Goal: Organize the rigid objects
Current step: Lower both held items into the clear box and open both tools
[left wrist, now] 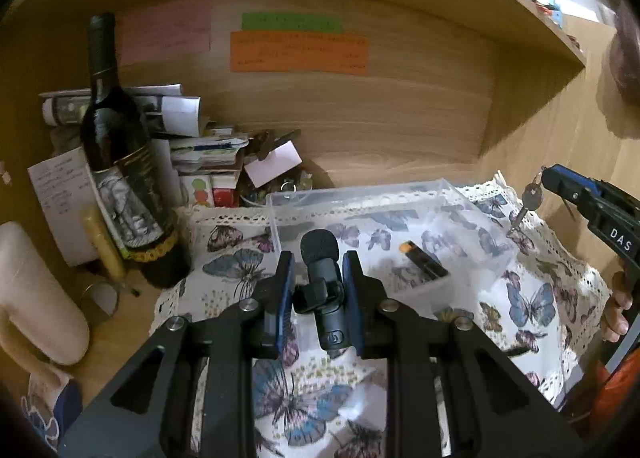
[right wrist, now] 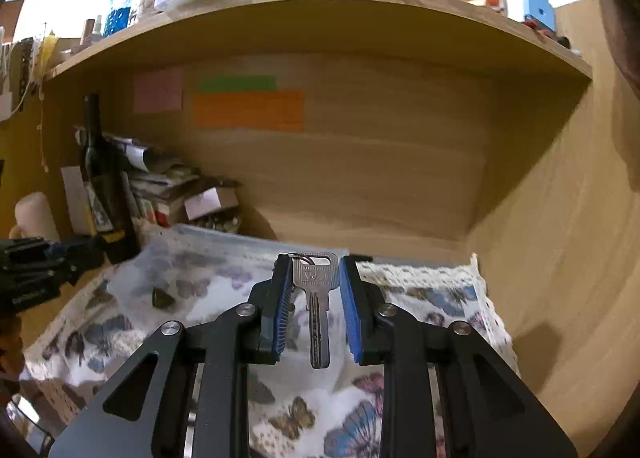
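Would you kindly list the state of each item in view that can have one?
Left gripper: shut on the mini microphone.
Right gripper: shut on the key, blade hanging down.
Clear plastic box: open, no lid, holding a black-and-orange stick.
Wine bottle: upright, capped.

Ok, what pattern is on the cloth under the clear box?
Butterflies, blue and purple on white cloth, lace edged; clearest in the left wrist view.

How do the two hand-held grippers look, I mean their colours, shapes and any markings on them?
Both look alike. The left hand-held gripper and the right hand-held gripper have black angular linkage arms with triangular cut-outs and round silver pivot pins. Each finger carries a blue ribbed pad. In the left wrist view, the right one's black body shows white letters "DAS". No cables are visible.
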Action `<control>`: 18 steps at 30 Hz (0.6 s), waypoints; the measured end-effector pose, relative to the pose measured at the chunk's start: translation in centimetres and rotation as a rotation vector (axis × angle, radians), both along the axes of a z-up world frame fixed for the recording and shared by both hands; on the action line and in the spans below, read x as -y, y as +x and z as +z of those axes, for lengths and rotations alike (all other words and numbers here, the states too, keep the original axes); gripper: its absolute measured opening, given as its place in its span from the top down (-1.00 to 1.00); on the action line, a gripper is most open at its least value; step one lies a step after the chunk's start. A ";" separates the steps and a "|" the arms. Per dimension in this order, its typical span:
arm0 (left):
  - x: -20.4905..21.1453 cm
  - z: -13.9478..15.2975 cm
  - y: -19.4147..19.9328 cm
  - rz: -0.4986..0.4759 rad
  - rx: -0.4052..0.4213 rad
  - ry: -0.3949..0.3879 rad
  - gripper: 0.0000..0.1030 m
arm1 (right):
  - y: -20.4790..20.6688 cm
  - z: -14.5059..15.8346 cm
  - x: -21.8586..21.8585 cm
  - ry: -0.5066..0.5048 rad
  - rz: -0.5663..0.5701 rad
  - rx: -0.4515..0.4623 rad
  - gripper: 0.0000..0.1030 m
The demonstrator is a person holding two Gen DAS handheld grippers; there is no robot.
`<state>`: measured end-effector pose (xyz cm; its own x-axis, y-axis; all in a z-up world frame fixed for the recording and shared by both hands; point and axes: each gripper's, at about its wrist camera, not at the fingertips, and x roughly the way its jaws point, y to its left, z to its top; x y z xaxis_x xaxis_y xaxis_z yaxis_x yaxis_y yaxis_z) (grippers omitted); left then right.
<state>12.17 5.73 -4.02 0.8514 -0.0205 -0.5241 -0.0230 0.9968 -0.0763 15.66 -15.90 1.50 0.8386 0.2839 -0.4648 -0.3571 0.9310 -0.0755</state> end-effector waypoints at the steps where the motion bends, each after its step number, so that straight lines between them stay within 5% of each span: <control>1: -0.1 0.0 0.5 -0.002 -0.006 -0.004 0.54 | 0.4 0.0 -0.2 -0.003 0.003 0.001 0.58; 18: 1.4 -3.7 8.7 -0.066 -0.184 0.008 0.54 | 7.2 -6.5 -2.8 -0.091 0.030 -0.199 0.58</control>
